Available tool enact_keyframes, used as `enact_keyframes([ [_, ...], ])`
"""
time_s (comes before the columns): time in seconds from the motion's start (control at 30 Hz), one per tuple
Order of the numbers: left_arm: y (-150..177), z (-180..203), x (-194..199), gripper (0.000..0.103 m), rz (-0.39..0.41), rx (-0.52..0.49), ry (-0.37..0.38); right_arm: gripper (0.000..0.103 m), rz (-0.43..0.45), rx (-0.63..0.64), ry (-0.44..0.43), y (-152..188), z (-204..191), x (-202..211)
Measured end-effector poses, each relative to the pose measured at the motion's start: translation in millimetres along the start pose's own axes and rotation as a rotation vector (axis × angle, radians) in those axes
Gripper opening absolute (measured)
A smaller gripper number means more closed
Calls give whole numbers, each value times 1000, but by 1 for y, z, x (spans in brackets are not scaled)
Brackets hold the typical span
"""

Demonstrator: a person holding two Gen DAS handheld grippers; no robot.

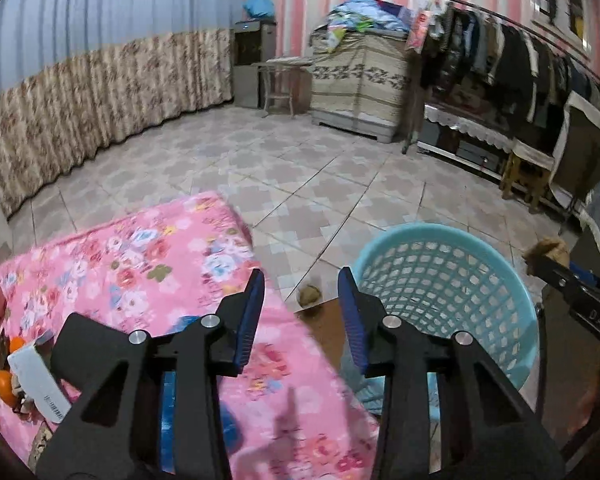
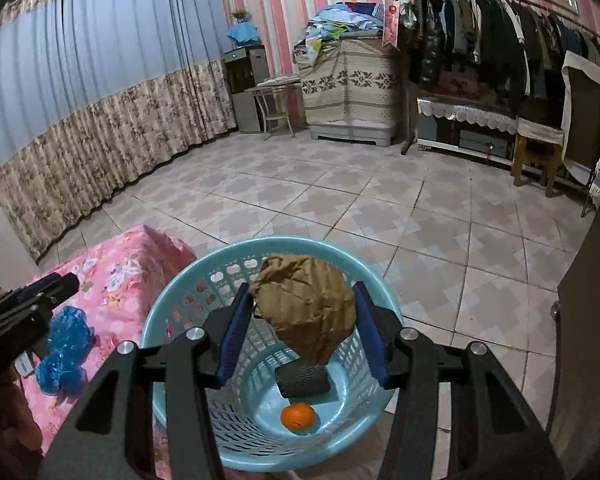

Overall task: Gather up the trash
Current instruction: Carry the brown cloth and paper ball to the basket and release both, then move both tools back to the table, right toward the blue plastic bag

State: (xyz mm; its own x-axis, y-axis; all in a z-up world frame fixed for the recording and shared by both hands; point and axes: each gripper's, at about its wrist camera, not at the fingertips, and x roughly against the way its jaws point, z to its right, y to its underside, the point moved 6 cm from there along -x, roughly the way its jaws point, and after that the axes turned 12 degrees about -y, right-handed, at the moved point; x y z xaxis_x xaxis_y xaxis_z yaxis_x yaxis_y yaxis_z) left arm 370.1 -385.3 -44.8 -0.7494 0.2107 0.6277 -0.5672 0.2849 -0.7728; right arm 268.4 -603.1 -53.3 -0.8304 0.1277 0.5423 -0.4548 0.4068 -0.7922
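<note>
My right gripper (image 2: 303, 312) is shut on a crumpled brown paper ball (image 2: 305, 308) and holds it over the light blue mesh basket (image 2: 172, 312). An orange (image 2: 298, 416) and a dark object (image 2: 303, 381) lie at the basket's bottom. My left gripper (image 1: 301, 300) is open and empty above the edge of the pink floral blanket (image 1: 140, 264), left of the basket (image 1: 452, 280). A crumpled blue plastic bag (image 2: 64, 350) lies on the blanket. A small brown scrap (image 1: 309, 295) lies on the floor between the left fingers.
Oranges (image 1: 4, 386) and a white box (image 1: 40, 384) lie at the blanket's left. Tiled floor (image 2: 340, 208) stretches ahead to curtains (image 2: 100, 128), a covered cabinet (image 2: 348, 88), a clothes rack (image 2: 480, 32) and a wooden stool (image 2: 536, 152).
</note>
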Motion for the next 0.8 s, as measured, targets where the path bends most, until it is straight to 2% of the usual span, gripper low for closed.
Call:
enact_keyframes([
  [0.27, 0, -66, 3, 38, -16, 67, -109, 51, -32, 29, -23, 10, -13, -10],
  [0.33, 5, -78, 5, 47, -24, 73, -128, 51, -46, 36, -25, 13, -17, -16],
  [0.4, 11, -91, 9, 60, -29, 85, -152, 51, -58, 36, -25, 16, -20, -20],
  [0.47, 17, -104, 13, 64, -34, 86, -173, 52, -72, 33, -22, 19, -23, -29],
  [0.5, 20, -111, 15, 68, -36, 85, -182, 54, -76, 31, -16, 20, -23, -32],
  [0.6, 27, -129, 24, 78, -33, 91, -209, 77, -79, 15, 13, 23, -21, -40],
  [0.7, 34, -150, 36, 85, -21, 111, -236, 77, -83, -10, 18, 23, -19, -42],
  [0.8, 40, -170, 48, 91, -10, 131, -256, 84, -57, 0, 29, 21, -26, -38],
])
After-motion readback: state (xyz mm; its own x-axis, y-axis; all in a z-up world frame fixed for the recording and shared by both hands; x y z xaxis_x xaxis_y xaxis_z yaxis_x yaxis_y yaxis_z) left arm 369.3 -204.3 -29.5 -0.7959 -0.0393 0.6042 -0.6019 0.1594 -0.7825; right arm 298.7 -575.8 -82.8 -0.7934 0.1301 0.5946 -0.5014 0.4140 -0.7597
